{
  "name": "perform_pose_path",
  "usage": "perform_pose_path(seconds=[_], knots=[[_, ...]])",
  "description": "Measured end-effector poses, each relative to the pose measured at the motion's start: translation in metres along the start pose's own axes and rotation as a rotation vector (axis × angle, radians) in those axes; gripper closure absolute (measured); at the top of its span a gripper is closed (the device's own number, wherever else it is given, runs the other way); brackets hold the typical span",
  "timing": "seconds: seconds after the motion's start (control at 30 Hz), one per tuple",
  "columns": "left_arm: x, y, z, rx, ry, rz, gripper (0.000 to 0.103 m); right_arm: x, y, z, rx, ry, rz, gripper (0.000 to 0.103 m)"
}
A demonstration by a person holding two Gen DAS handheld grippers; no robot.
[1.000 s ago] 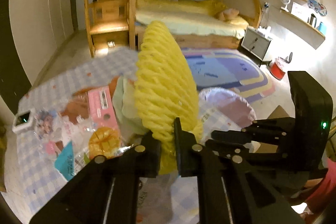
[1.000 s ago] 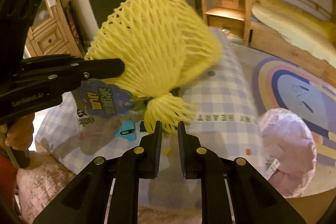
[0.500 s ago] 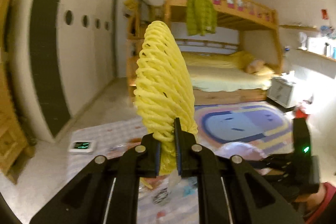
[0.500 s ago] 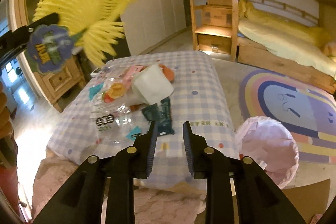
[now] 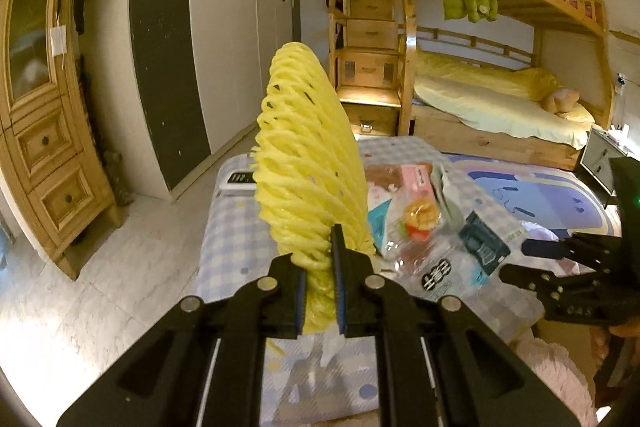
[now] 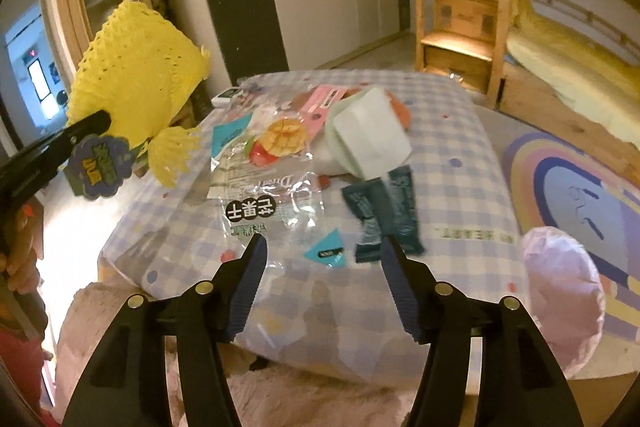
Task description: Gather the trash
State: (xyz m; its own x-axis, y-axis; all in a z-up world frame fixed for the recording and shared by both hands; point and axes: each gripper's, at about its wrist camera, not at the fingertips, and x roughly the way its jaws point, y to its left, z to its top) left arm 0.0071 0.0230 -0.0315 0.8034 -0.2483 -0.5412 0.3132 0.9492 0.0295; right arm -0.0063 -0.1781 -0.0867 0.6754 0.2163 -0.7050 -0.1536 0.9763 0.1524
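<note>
My left gripper (image 5: 320, 267) is shut on a yellow foam fruit net (image 5: 308, 163) and holds it up above the left end of the checked table; the net also shows in the right wrist view (image 6: 136, 83), with a blue paper tag hanging from it. My right gripper (image 6: 324, 263) is open and empty, low over the table's near edge, and it shows at the right of the left wrist view (image 5: 516, 259). Trash lies on the checked tablecloth (image 6: 452, 155): a clear plastic wrapper (image 6: 272, 187), dark teal sachets (image 6: 384, 219), a white tissue pack (image 6: 368, 135) and a pink packet (image 6: 324, 99).
A bin lined with a pink bag (image 6: 560, 303) stands on the floor right of the table. A small remote-like device (image 5: 240, 179) lies at the table's far end. A pink fluffy seat (image 6: 280, 395) is below the near edge. A wooden cabinet (image 5: 44, 131), wardrobe and bunk bed (image 5: 492, 95) surround.
My left gripper has carried the yellow net up and to the left, away from the right gripper. My right gripper has opened wide and dropped toward the trash on the table.
</note>
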Motion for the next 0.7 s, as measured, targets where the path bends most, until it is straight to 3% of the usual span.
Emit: perform_pose_path(seconds=[0.13, 0.27, 0.37, 0.5, 0.7], knots=[[-0.001, 0.012, -0.01, -0.034, 0.017, -0.07, 0.094, 0.018, 0.004, 0.005, -0.006, 0.019, 0.008, 0.043], [-0.011, 0.013, -0.008, -0.06, -0.032, -0.155, 0.094, 0.03, 0.005, 0.009, -0.011, 0.03, 0.016, 0.043], [-0.012, 0.004, -0.002, -0.031, -0.053, -0.178, 0.094, 0.035, 0.005, 0.009, -0.013, 0.035, 0.024, 0.043], [0.013, -0.019, -0.006, 0.071, 0.014, -0.109, 0.094, 0.039, 0.003, 0.009, -0.004, 0.04, 0.035, 0.043], [0.042, -0.028, -0.01, 0.113, 0.09, -0.092, 0.094, 0.046, -0.002, 0.013, -0.001, 0.046, 0.065, 0.043]])
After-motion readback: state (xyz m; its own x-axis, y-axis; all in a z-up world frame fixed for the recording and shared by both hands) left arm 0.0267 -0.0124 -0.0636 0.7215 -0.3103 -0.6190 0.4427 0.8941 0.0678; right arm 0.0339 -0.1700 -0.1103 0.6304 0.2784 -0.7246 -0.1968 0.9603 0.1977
